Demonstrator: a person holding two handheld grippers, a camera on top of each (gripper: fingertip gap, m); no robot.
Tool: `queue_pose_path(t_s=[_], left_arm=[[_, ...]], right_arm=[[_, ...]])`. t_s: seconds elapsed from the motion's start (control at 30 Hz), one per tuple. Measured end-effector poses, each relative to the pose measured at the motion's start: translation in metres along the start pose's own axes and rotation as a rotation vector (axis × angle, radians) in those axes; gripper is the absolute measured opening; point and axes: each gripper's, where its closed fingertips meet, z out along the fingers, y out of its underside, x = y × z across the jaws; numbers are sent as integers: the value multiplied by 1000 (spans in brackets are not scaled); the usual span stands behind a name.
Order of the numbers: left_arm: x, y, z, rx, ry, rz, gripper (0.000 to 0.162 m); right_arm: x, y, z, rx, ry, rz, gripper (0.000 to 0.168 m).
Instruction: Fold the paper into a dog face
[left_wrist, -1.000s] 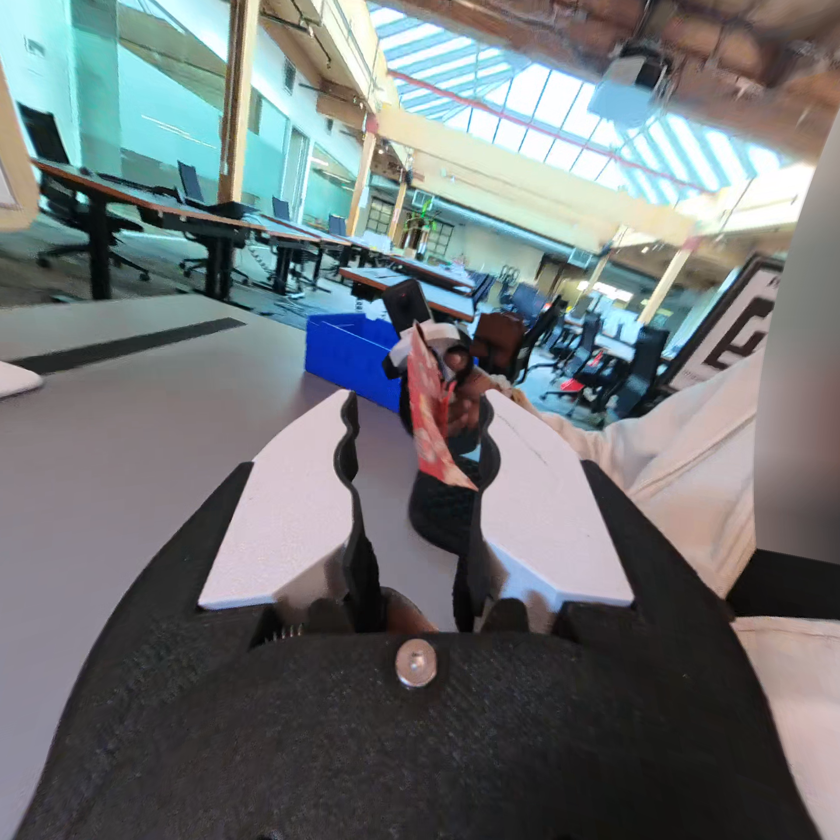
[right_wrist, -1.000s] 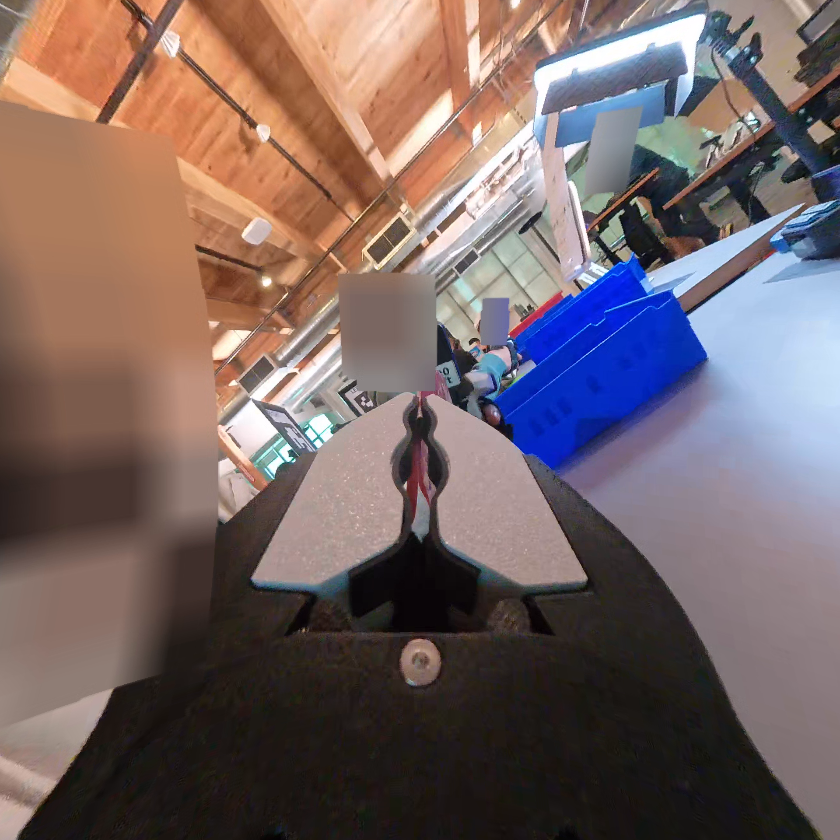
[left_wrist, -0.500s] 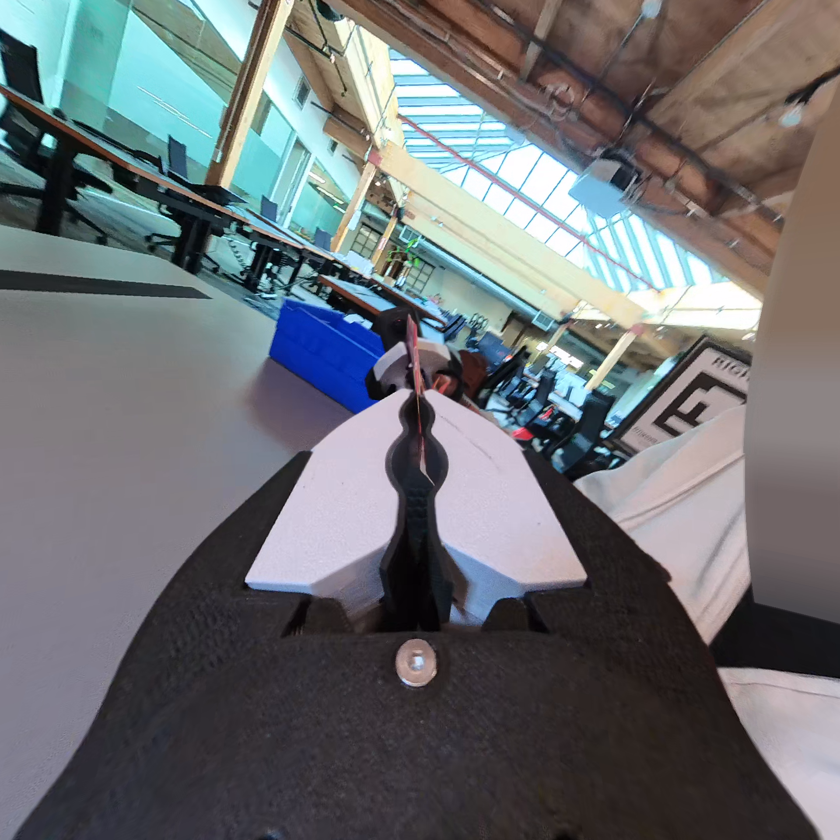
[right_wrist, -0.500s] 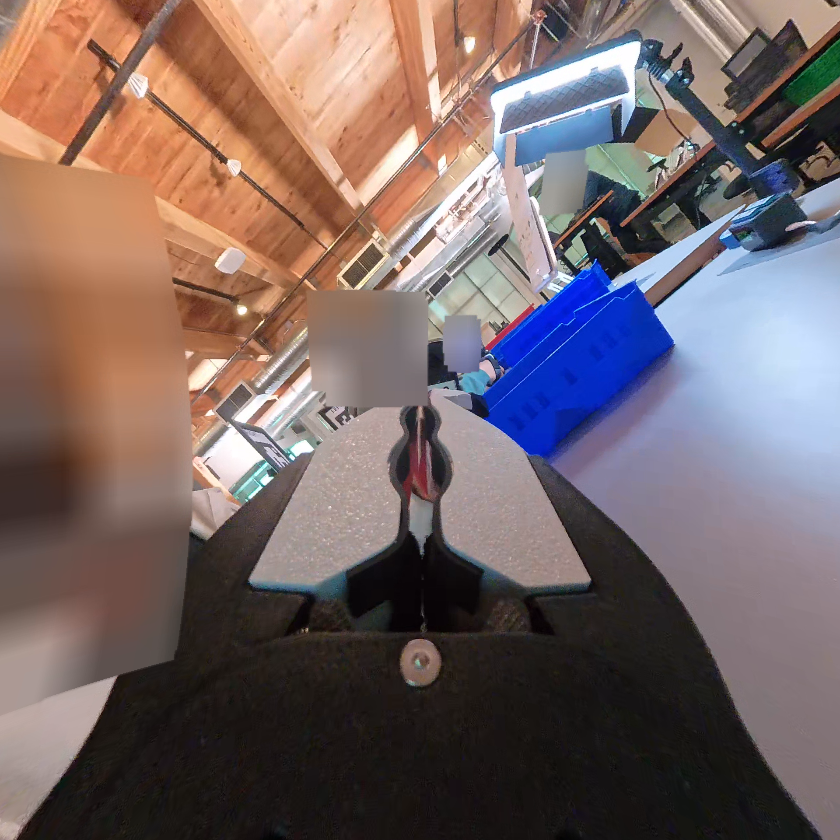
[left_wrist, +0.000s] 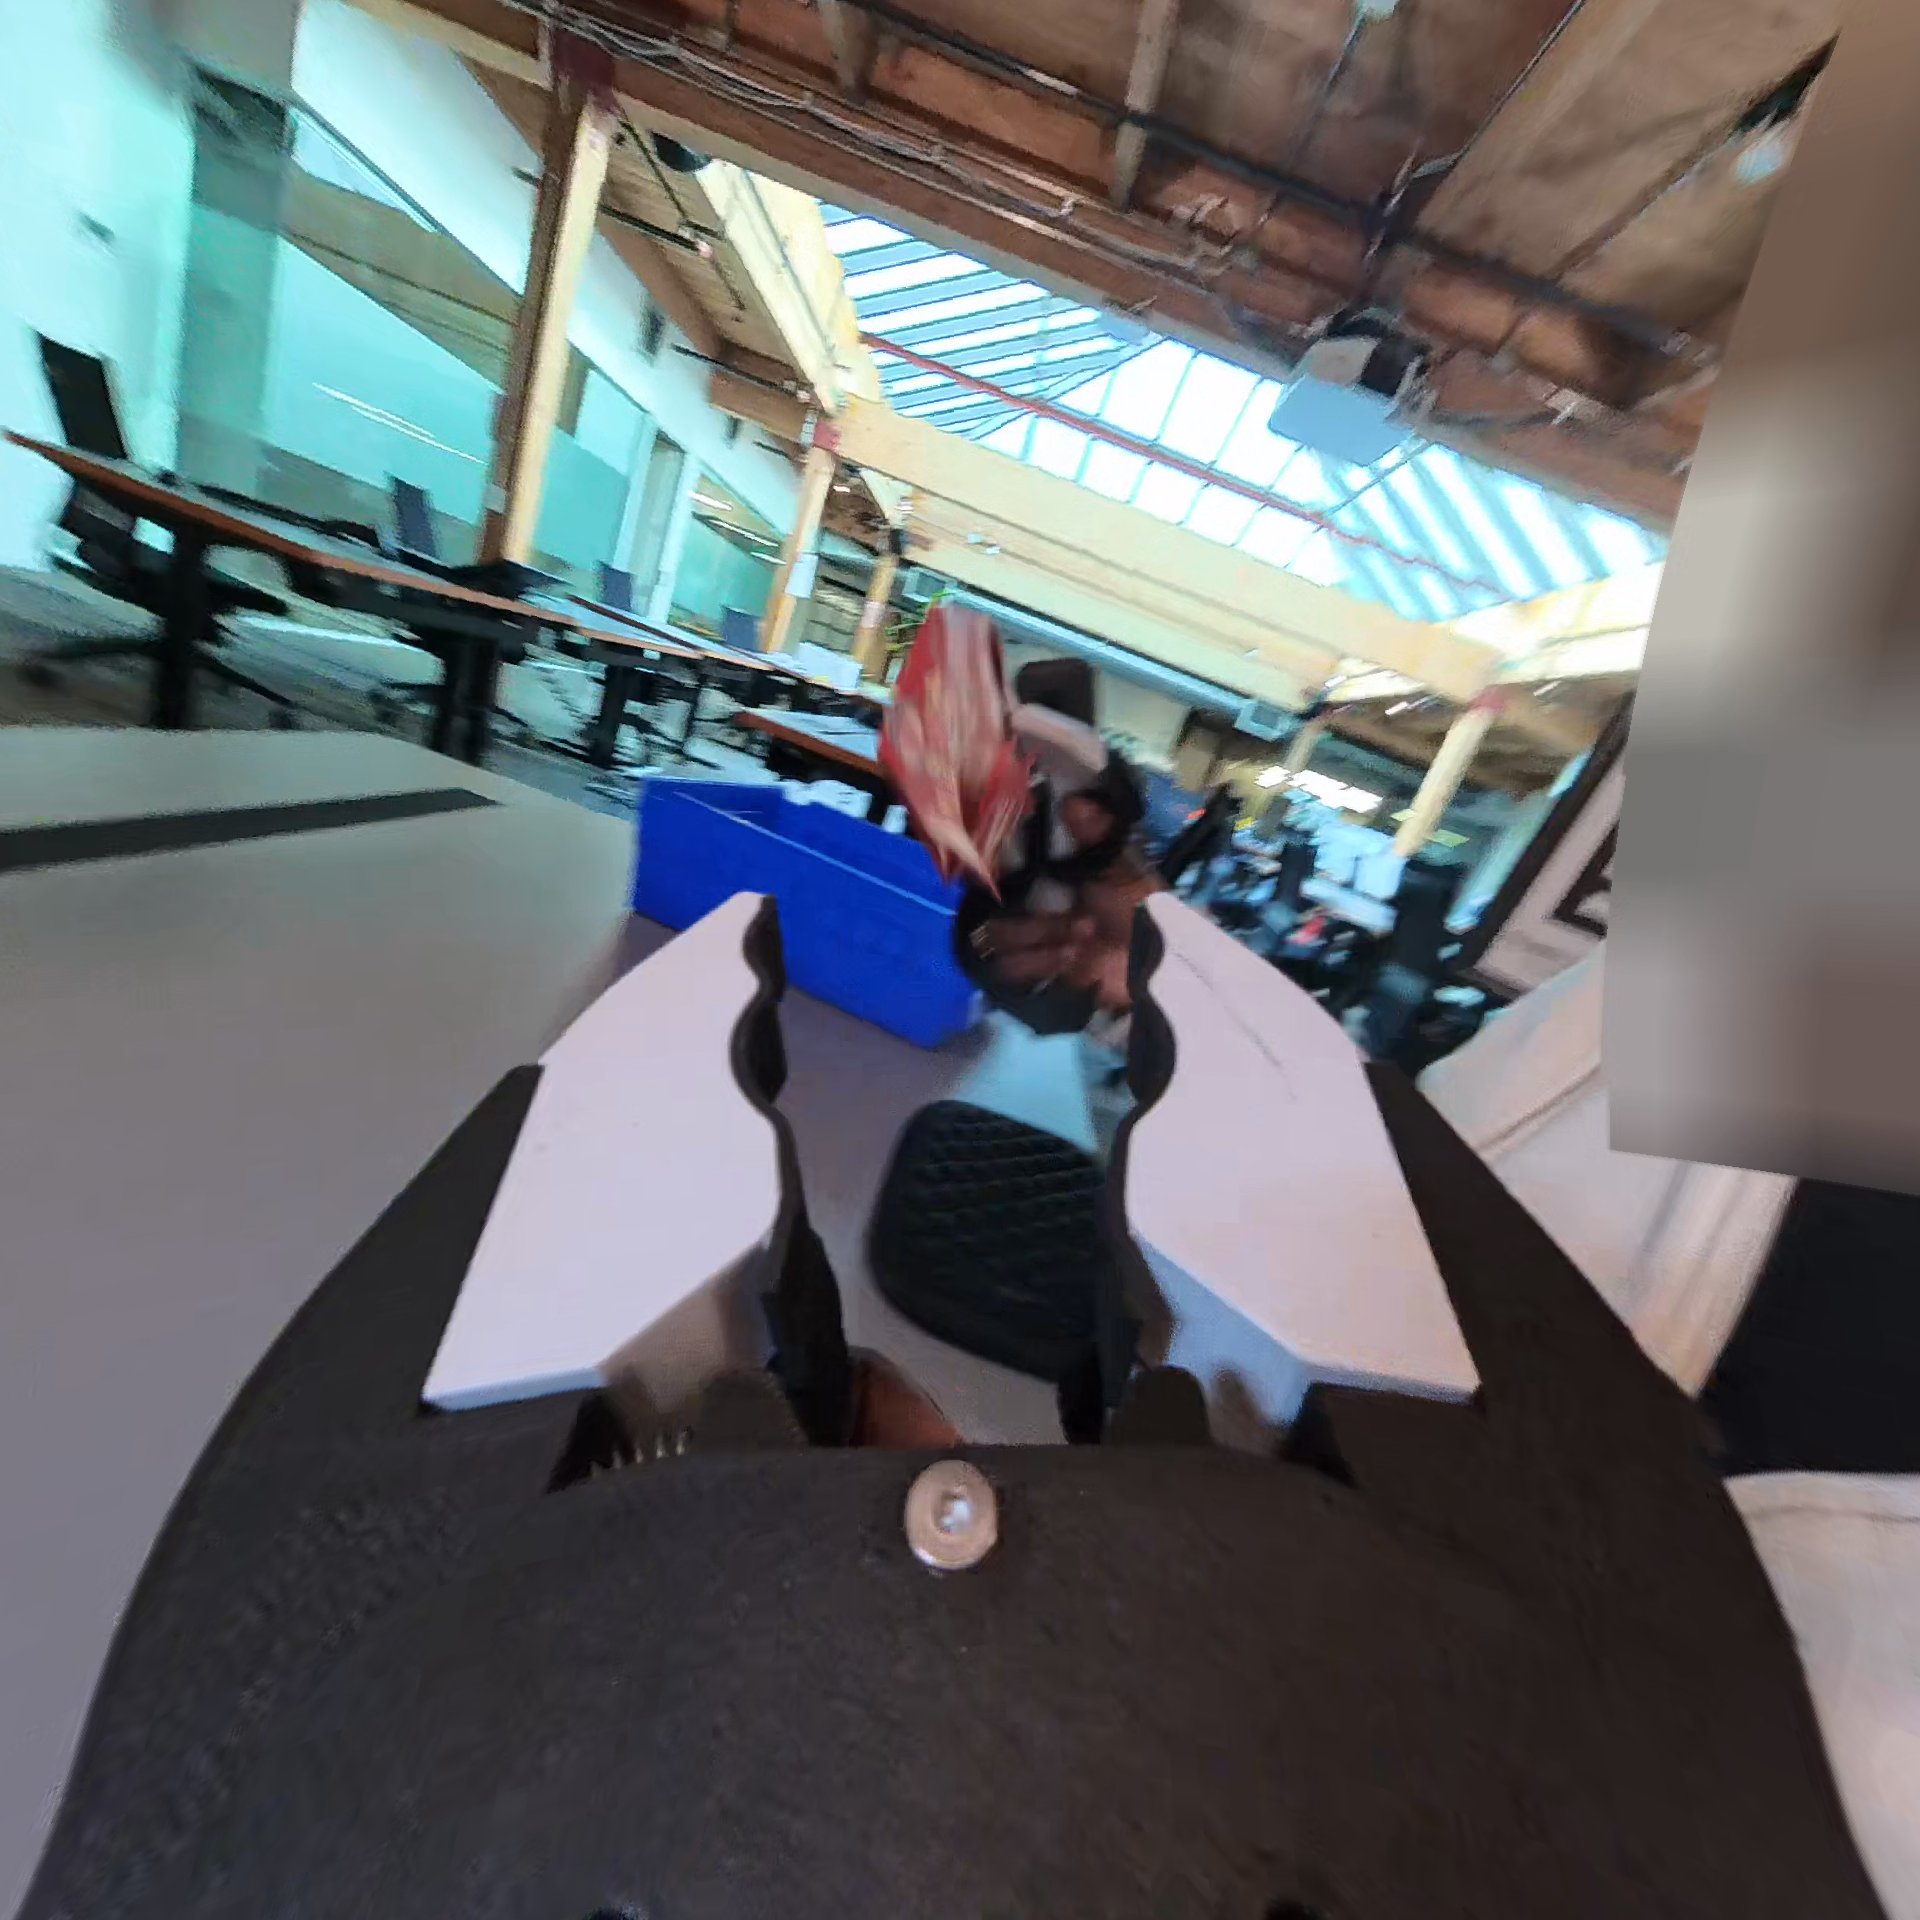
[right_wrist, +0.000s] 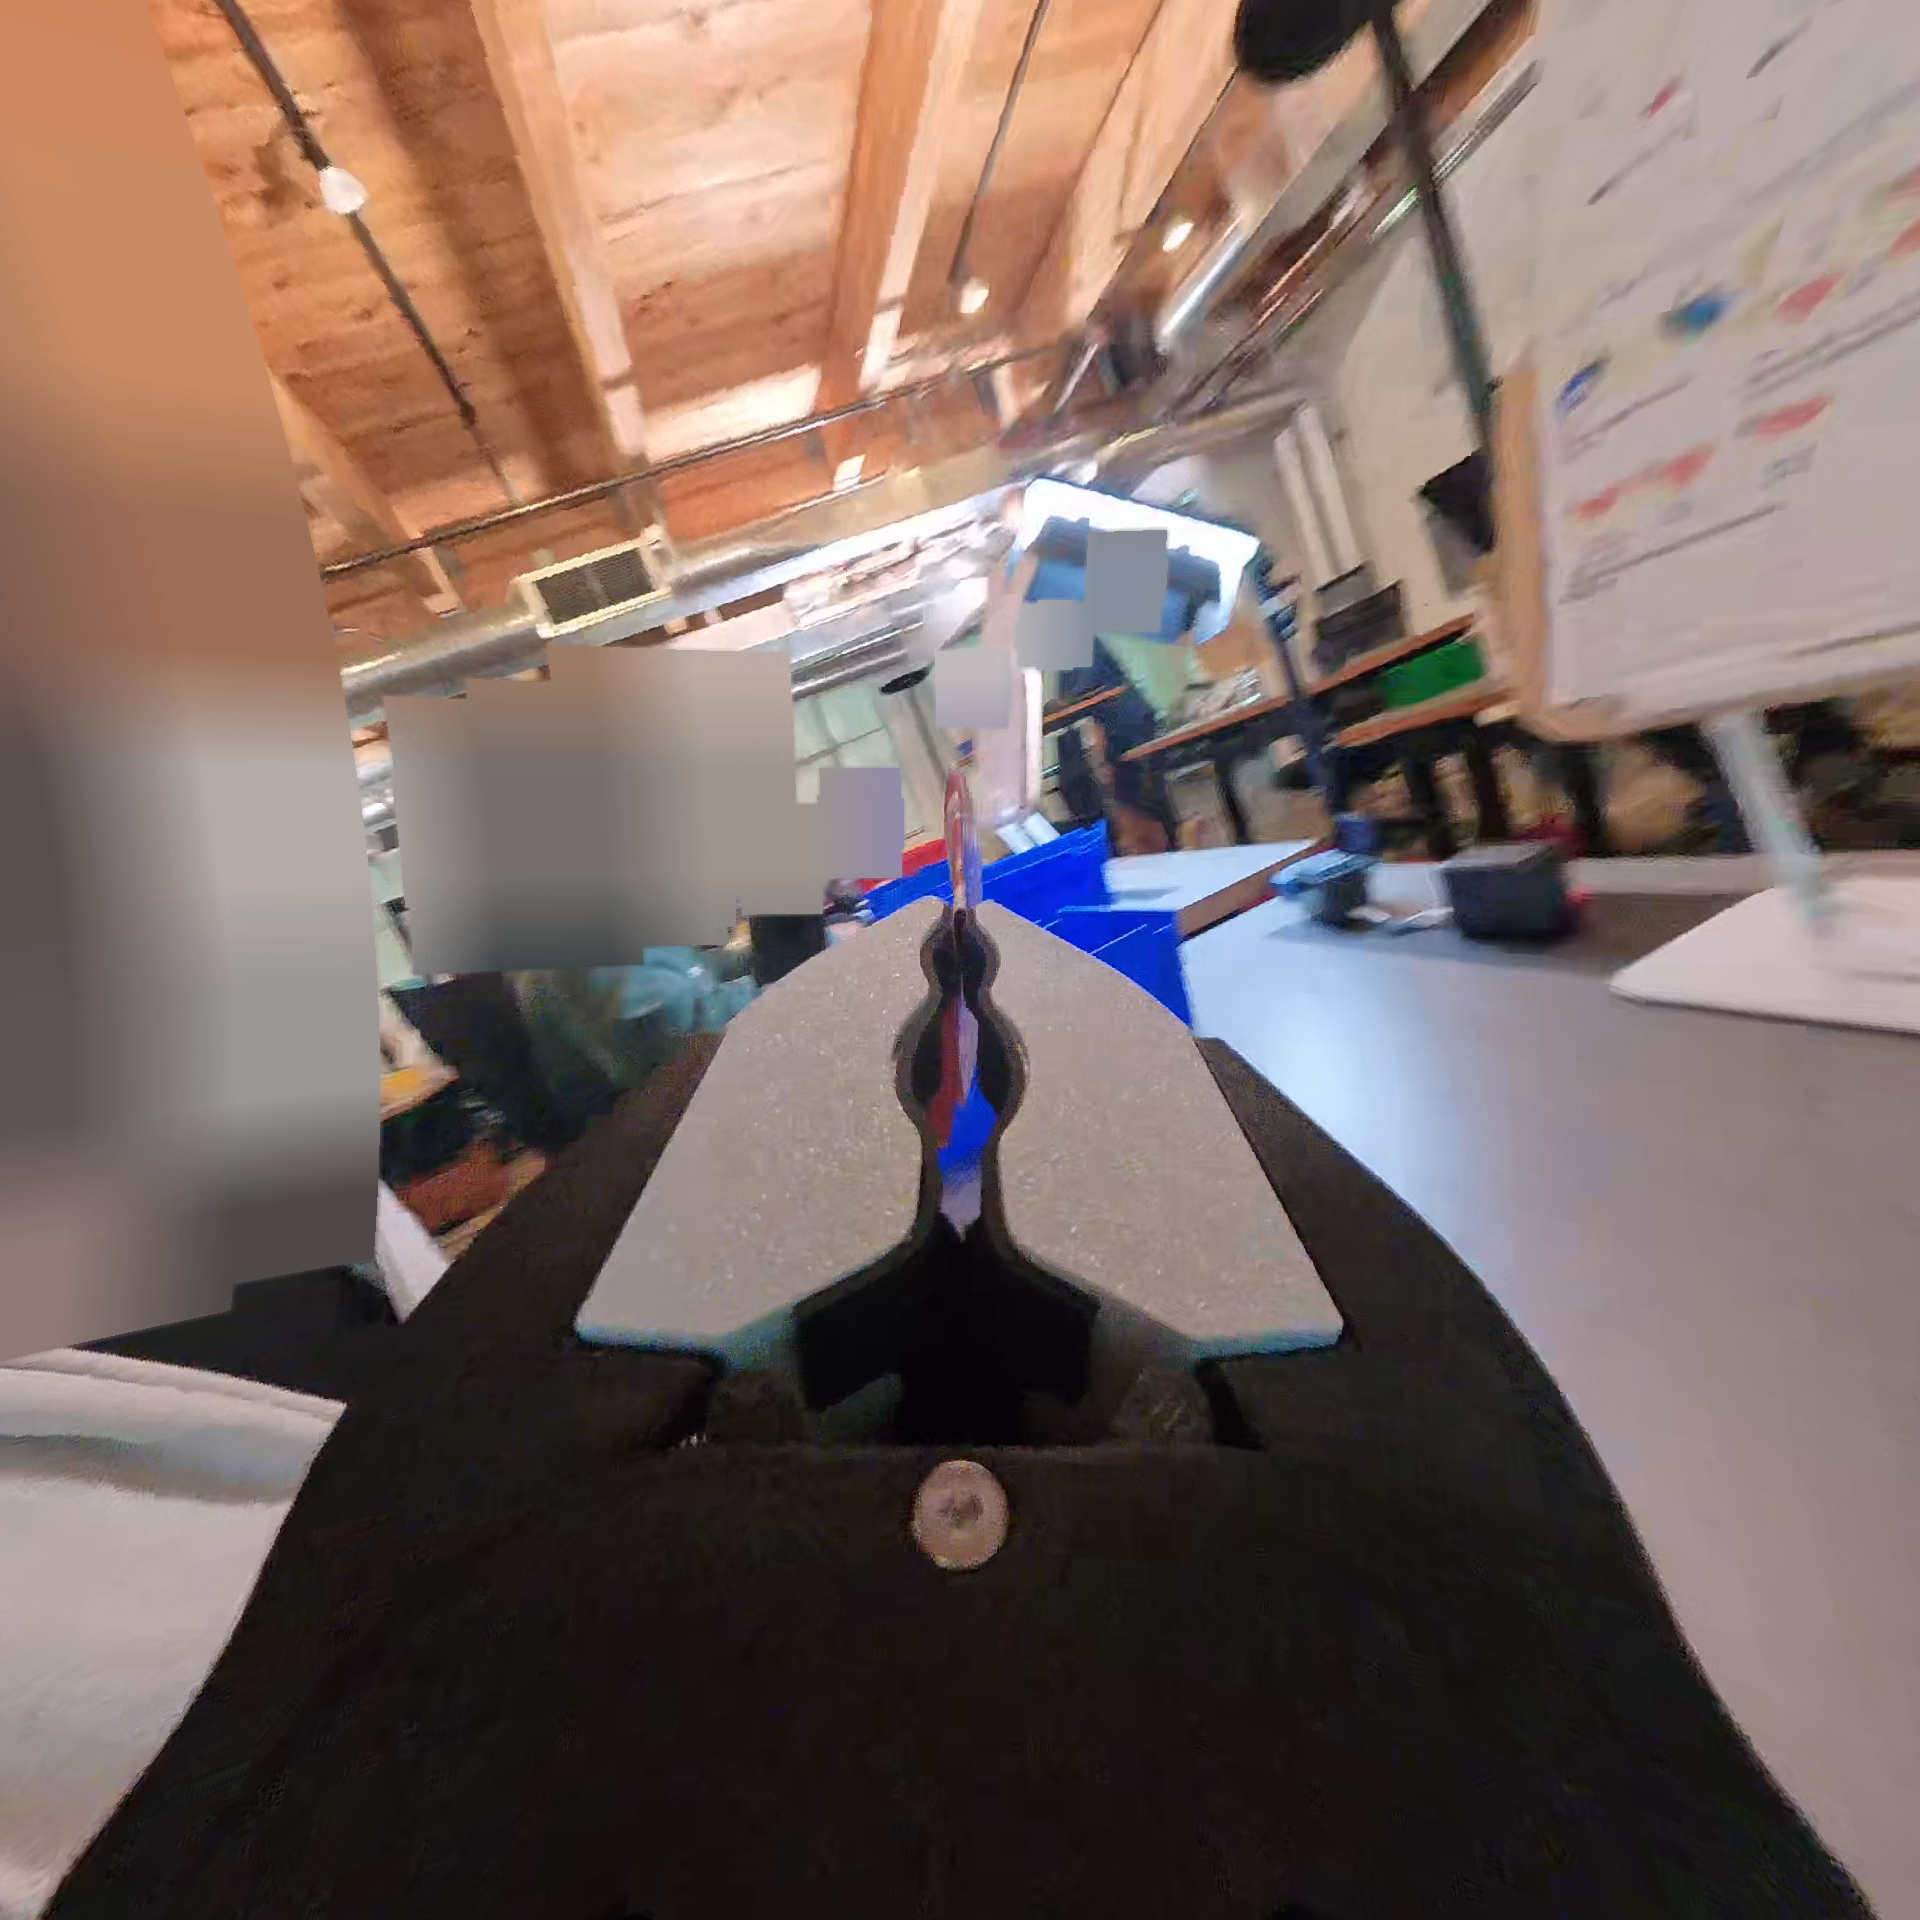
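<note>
The paper is red with a pale pattern, folded and blurred. It stands upright in the air beyond my left gripper, which is open and empty, its jaws wide apart. The right gripper and the hand on it show behind the paper in the left wrist view. In the right wrist view my right gripper is shut on the paper, seen edge-on between the pads and sticking up past the tips. Both grippers are above the grey table.
A blue bin stands on the table behind the paper; blue bins also show in the right wrist view. A black textured part lies between my left fingers. Small black devices and a white stand base are at right. The gap from one gripper's tips to the other's is roughly 20 cm.
My left gripper shut on the paper half a second ago and has now opened and let go. The right gripper still holds the paper and has swung to the right.
</note>
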Motion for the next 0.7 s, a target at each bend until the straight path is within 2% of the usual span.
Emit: queue_pose_path(t_s=[0.07,0.17,0.27,0.33,0.4,0.53,0.63,0.7], left_arm=[[1,3,-5,-21,-48,112,66],[5,17,-11,-84,-73,220,65],[1,34,-15,-144,-110,258,61],[1,42,-15,-148,-94,245,61],[3,45,-13,-121,-66,211,60],[1,48,-9,-92,-32,164,60],[-1,55,-8,-112,-13,143,59],[0,57,-9,-122,7,129,59]], right_arm=[[11,-42,-43,98,194,-148,0],[34,-97,-141,210,611,-360,0],[50,-125,-246,276,1031,-491,0],[54,-125,-292,360,1170,-472,1],[60,-113,-319,489,1216,-404,1],[79,-80,-348,746,1257,-252,0],[93,-66,-356,798,1348,-219,0],[102,-63,-352,773,1376,-206,0]])
